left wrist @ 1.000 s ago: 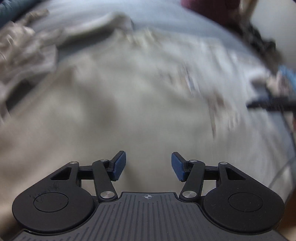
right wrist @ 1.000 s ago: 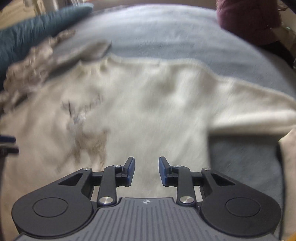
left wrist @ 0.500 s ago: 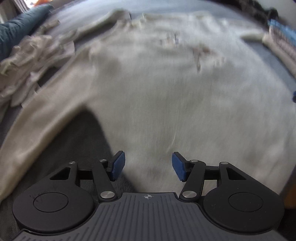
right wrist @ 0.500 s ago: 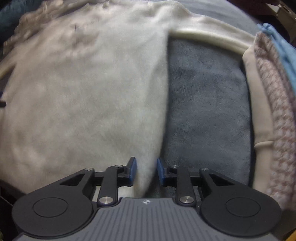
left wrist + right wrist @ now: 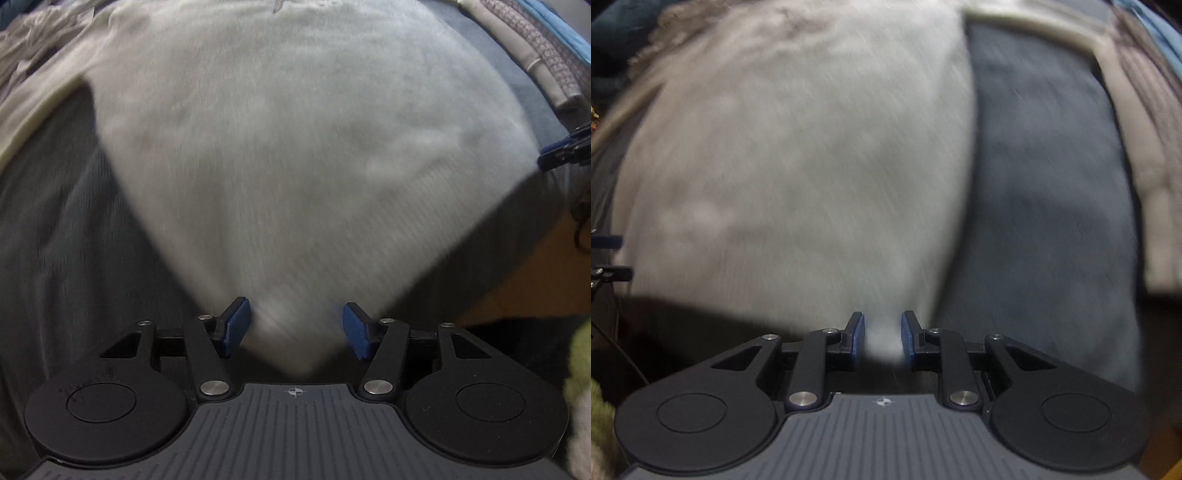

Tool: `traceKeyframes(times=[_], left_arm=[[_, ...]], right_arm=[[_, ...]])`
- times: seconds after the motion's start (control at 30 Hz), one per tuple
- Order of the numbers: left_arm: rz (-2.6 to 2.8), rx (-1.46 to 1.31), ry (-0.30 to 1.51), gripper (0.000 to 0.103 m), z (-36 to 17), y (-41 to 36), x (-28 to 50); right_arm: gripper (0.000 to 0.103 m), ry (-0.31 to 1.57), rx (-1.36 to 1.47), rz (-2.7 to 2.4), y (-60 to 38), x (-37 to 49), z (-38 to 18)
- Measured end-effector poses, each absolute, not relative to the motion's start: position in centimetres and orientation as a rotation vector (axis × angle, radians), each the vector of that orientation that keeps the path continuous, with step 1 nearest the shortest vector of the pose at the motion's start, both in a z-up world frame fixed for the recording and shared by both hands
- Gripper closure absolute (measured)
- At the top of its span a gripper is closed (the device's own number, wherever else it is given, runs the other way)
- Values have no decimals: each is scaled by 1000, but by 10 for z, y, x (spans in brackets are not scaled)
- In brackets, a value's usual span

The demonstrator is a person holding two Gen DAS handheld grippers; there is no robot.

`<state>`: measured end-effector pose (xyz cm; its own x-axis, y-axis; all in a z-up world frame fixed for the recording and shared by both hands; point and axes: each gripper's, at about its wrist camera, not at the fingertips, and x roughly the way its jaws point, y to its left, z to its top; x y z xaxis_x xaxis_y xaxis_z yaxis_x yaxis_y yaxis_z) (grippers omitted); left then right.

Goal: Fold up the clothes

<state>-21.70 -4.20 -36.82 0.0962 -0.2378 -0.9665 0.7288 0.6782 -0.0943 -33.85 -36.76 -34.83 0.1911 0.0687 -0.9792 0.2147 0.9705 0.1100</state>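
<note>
Cream sweater (image 5: pixel 295 147) lies spread flat on the grey blanket (image 5: pixel 66 229), body toward the near edge of the surface, sleeves running out toward the far corners. Both views are motion-blurred, so fine detail is lost.

Left gripper (image 5: pixel 295 330): jaws stand about half open, pointing steeply down. The sweater's near-left hem corner sits between the 2 blue pads (image 5: pixel 236 325), but the pads show gaps to the fabric on both sides, so no grip there. Bare blanket to the left of the corner, wooden edge (image 5: pixel 535 273) showing past the near-right side of the surface.

Right gripper (image 5: pixel 882 338): jaws narrow and closing, with the sweater's near-right hem corner in the gap. Fabric fills the space between the pads (image 5: pixel 857 339); blur makes it impossible to tell whether they actually press on it yet. In the left wrist view the tip of the right gripper shows at the right edge, level with the sweater's right side seam.

Along the right edge of the surface: a stack of folded clothes (image 5: pixel 546 55), beige, a checked knit and a blue item on the outside. Near the far-left corner: a crumpled light garment (image 5: pixel 33 48), touching the sweater's left sleeve.
</note>
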Motion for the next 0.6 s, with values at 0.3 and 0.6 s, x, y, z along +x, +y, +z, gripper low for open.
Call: traceKeyframes(times=[0.3,0.6], left_arm=[[-758,509,1263,47,-376,-52,-220],[-750,653,1262,47,-360,-20,-243]], right_arm=[[80,1187,267,-50,-358,-275,-329],[81,1337,214,-67,-355,-331,-330]])
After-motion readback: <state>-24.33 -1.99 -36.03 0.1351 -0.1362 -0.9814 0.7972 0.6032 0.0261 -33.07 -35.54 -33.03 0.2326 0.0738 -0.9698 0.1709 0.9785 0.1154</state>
